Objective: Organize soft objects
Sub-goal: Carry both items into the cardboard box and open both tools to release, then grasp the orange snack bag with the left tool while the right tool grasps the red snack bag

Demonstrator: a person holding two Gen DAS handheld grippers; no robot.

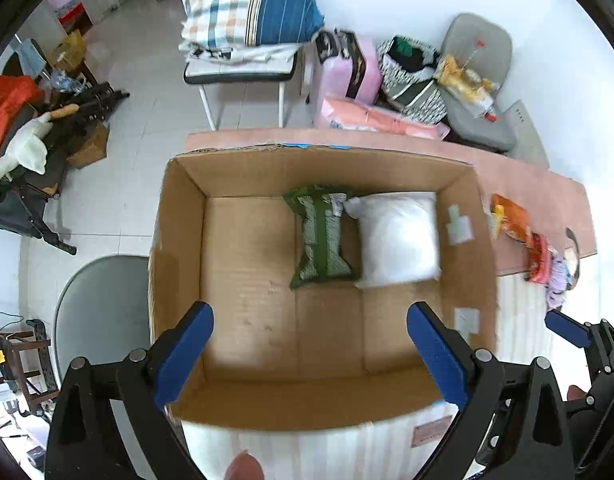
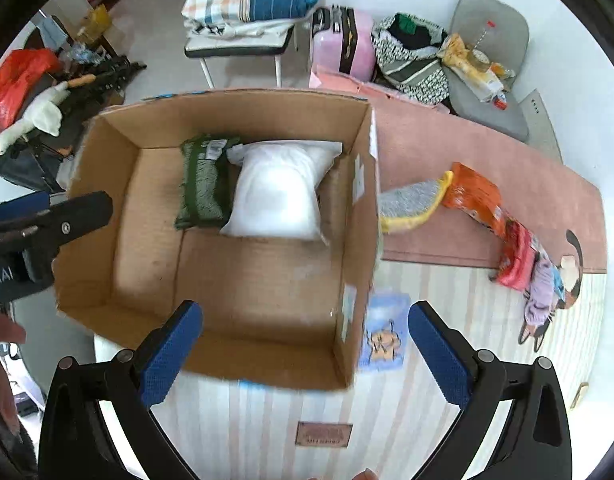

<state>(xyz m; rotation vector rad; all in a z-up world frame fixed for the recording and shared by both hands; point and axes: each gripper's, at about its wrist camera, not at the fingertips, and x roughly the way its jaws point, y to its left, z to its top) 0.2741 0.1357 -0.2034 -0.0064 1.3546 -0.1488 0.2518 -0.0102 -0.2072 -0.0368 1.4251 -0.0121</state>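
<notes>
An open cardboard box (image 1: 179, 248) (image 2: 359, 240) stands on the bed. Inside, at its far side, lie a green cushion (image 1: 321, 236) (image 2: 203, 178) and a white pillow (image 1: 399, 236) (image 2: 279, 192), side by side and touching. My left gripper (image 1: 309, 350) is open and empty above the box's near edge. My right gripper (image 2: 305, 350) is open and empty over the box's near right corner. Right of the box lie a grey and yellow cloth (image 2: 411, 202), an orange soft item (image 1: 511, 220) (image 2: 475, 196), a red and purple one (image 2: 527, 268) and a small blue packet (image 2: 385, 334).
A pink blanket (image 2: 447, 152) and a striped cover (image 2: 267, 412) lie under the box. Beyond stand a chair with folded bedding (image 1: 247, 4), a pink suitcase (image 1: 359, 68), a bag (image 2: 415, 56) and a grey chair (image 1: 479, 80). Clutter sits on the floor at left (image 1: 35, 136).
</notes>
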